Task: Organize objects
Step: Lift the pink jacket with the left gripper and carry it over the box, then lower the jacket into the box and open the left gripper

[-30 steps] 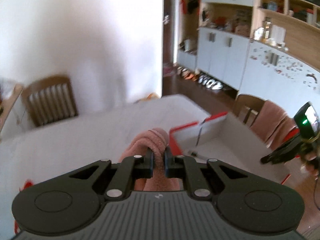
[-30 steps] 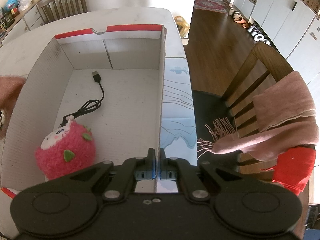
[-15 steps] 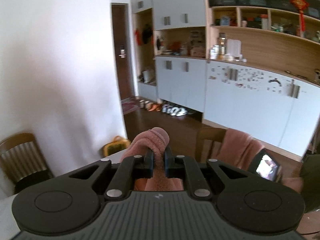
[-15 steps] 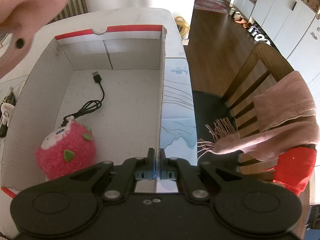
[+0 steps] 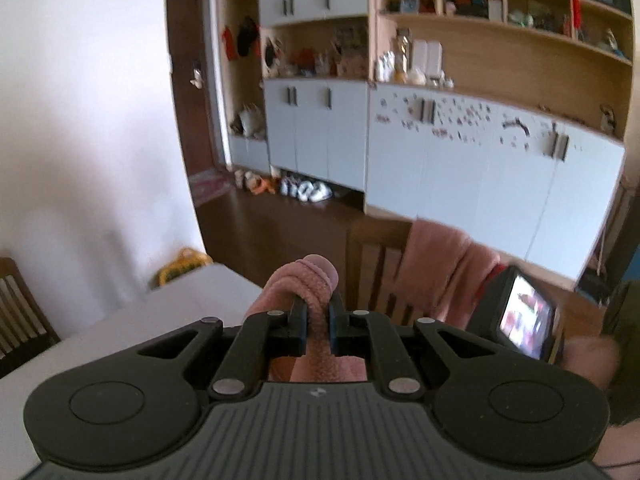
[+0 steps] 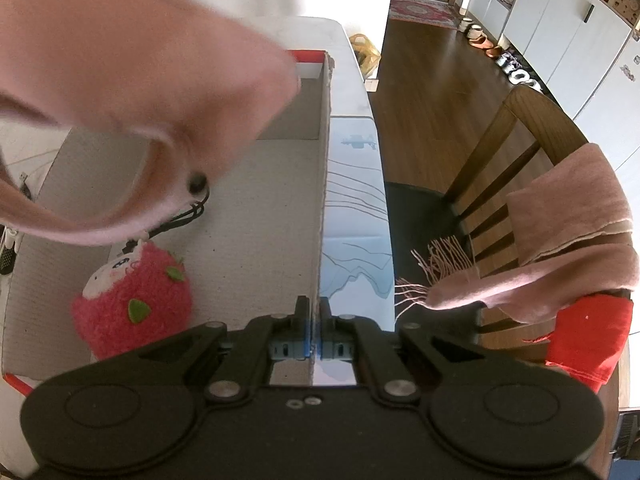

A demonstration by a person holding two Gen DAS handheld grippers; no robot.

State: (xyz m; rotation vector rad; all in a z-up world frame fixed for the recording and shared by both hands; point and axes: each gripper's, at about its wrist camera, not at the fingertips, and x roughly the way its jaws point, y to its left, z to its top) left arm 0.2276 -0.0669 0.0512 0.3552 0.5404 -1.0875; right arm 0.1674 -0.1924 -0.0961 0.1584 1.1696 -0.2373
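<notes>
Left gripper point(image 5: 318, 316) clamped on pink plush point(image 5: 310, 280) above white table point(image 5: 192, 300); white cabinets point(image 5: 460, 160), wood floor point(image 5: 280, 224) beyond.

No readable text, labels, brands or numbers anywhere; small emblem on left gripper point(image 5: 318, 322) body illegible.

Daylit interior; the plain white wall point(image 5: 92, 128) was overexposed, the white-and-wood cabinet wall point(image 5: 460, 140) motion-blurred and fisheye-bowed. A pink plush fabric mass point(image 6: 132, 92) lay close and defocused.
</notes>
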